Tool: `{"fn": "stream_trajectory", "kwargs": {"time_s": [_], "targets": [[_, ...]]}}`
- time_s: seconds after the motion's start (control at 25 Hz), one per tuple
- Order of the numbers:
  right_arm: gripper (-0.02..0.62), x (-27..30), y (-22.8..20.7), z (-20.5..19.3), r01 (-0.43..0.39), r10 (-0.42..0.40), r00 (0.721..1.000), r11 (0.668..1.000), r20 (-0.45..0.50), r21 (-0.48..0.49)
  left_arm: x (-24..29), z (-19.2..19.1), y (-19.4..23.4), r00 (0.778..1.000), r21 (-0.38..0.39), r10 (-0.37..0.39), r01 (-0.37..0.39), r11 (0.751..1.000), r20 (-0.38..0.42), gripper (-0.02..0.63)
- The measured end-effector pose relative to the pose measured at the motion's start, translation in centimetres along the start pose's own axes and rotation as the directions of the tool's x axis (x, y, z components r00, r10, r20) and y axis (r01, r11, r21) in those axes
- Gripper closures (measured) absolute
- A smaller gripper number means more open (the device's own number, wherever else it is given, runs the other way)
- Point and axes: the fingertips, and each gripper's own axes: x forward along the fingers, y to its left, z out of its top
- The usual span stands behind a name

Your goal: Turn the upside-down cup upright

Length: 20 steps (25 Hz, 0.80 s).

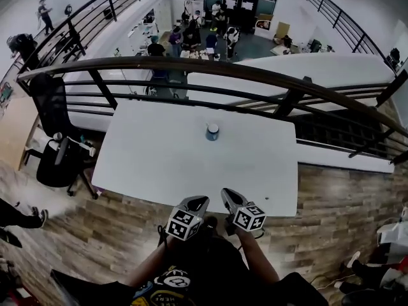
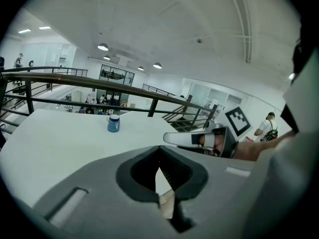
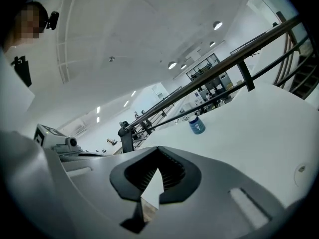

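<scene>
A small blue cup (image 1: 212, 131) stands upside down near the middle of the white table (image 1: 146, 164), towards its far edge. It shows small and far off in the left gripper view (image 2: 113, 123) and in the right gripper view (image 3: 197, 125). My left gripper (image 1: 199, 203) and right gripper (image 1: 227, 195) hover side by side at the table's near edge, well short of the cup. Both are shut with nothing between their jaws. In the left gripper view the right gripper (image 2: 172, 139) shows at the right.
A dark railing (image 1: 210, 69) runs along the table's far side, with a lower floor and people beyond it. A black office chair (image 1: 54, 152) stands at the table's left end. Wooden flooring (image 1: 338, 203) lies to the right and under me.
</scene>
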Motion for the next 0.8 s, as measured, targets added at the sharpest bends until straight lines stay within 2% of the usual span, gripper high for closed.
{"fn": "stream_trajectory", "kwargs": {"time_s": [0.24, 0.32, 0.4, 0.44, 0.52, 0.56, 0.68, 0.76, 0.8], "targets": [[0.597, 8.4, -6.3, 1.5, 0.063, -0.078, 0.992, 0.988, -0.095, -0.144, 3.6, 1.3, 4.4, 0.998, -0.028, -0.007, 0.006, 1.0, -0.055, 0.601], [0.597, 12.1, -8.9, 2.1, 0.116, -0.139, 0.986, 0.969, -0.092, -0.218, 4.0, 1.5, 6.3, 0.998, -0.062, -0.009, 0.005, 0.998, -0.069, 0.601], [0.585, 15.8, -11.7, 1.7, 0.195, -0.232, 0.969, 0.932, -0.09, -0.305, 3.8, 0.8, 8.4, 0.995, -0.094, -0.011, 0.002, 0.996, -0.098, 0.601], [0.515, 18.0, -13.3, 1.6, 0.233, -0.279, 0.956, 0.91, -0.089, -0.344, 3.8, 0.6, 9.7, 0.993, -0.103, -0.009, -0.002, 0.995, -0.114, 0.601], [0.434, 23.1, -16.8, 2.6, 0.284, -0.344, 0.935, 0.87, -0.084, -0.403, 4.2, 1.0, 13.0, 0.993, -0.111, 0.005, -0.018, 0.994, -0.119, 0.601], [0.357, 25.6, -18.3, 3.3, 0.294, -0.363, 0.928, 0.855, -0.087, -0.427, 4.4, 1.4, 14.6, 0.994, -0.115, 0.017, -0.03, 0.993, -0.112, 0.601], [0.186, 31.3, -21.3, 4.3, 0.291, -0.408, 0.904, 0.81, -0.131, -0.51, 4.1, 2.0, 18.8, 0.993, -0.14, 0.06, -0.075, 0.987, -0.105, 0.601], [0.124, 33.6, -22.8, 4.7, 0.295, -0.438, 0.887, 0.78, -0.145, -0.552, 3.5, 1.8, 21.0, 0.99, -0.167, 0.081, -0.1, 0.981, -0.119, 0.601], [0.123, 34.6, -23.3, 5.0, 0.293, -0.444, 0.884, 0.772, -0.147, -0.565, 3.4, 1.7, 22.0, 0.988, -0.175, 0.087, -0.108, 0.979, -0.128, 0.601]]}}
